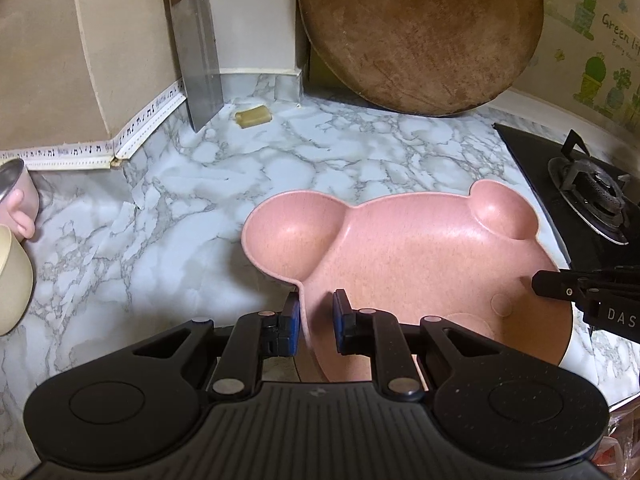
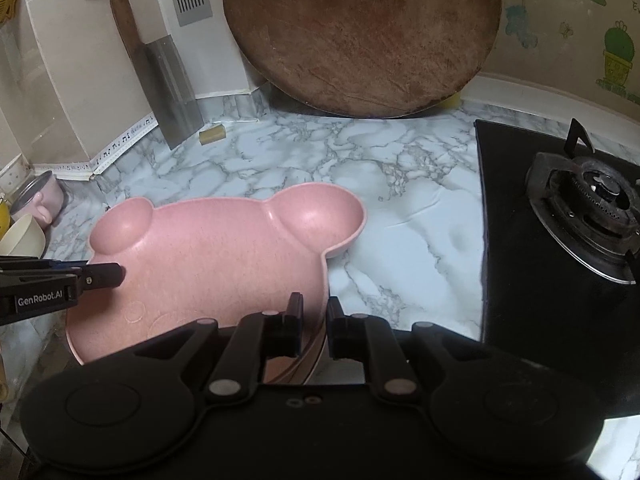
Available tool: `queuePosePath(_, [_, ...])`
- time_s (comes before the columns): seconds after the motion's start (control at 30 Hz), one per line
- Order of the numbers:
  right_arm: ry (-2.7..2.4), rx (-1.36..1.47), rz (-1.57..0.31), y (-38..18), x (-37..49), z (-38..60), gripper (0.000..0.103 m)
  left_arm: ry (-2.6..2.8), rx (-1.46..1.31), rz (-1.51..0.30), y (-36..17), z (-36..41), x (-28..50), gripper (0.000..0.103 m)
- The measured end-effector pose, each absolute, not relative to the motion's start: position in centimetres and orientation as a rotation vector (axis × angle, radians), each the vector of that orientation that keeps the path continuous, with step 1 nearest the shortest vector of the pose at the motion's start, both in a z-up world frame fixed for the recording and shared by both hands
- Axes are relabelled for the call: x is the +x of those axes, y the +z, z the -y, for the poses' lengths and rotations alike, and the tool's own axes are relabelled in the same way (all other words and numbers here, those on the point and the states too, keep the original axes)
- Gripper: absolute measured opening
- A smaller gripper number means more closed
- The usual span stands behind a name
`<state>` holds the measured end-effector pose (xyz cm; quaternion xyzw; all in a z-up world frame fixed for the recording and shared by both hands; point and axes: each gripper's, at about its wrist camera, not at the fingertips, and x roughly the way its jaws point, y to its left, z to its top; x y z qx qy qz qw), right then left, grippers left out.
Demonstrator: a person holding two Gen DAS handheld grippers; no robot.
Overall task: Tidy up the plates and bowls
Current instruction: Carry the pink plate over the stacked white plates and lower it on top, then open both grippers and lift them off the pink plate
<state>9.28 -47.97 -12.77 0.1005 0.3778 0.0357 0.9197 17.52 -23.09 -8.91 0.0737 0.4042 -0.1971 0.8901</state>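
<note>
Pink bear-shaped plate point(image 1: 420, 256): your left gripper point(image 1: 316, 322) pinches its left rim, your right gripper point(image 2: 312, 330) its right rim; both nearly closed, over marble counter point(image 1: 192, 216).

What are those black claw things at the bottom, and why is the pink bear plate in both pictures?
Those black claws are two hand-held grippers, and a person squeezes one in each hand. Each has a little camera looking along its fingers, so you get two pictures of the same moment. One picture is from the left gripper, the other from the right gripper. Both pinch the pink bear-shaped plate, one on each side of its rim, so you see it twice. Underneath is a marble-patterned counter. At the back, a big round wooden board and a cleaver lean on the wall. A pink mug and a cream cup sit on one side, a gas stove on the other.
</note>
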Motion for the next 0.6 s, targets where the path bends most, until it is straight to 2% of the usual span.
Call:
queuePosePath(0.3, [0.057, 0.164, -0.766, -13.1, 10.1, 47.2, 0.014, -0.397, 0.178, -0.825, -9.3, 23.3, 17.8, 0.016])
queuePosePath(0.47, [0.043, 0.109, -0.763, -13.1, 10.4, 46.4, 0.021, -0.397, 0.193, -0.821, -9.4, 23.4, 17.9, 0.016])
queuePosePath(0.6, [0.025, 0.080, -0.771, -13.1, 10.5, 45.9, 0.022, -0.400, 0.194, -0.825, -9.3, 23.4, 18.0, 0.016])
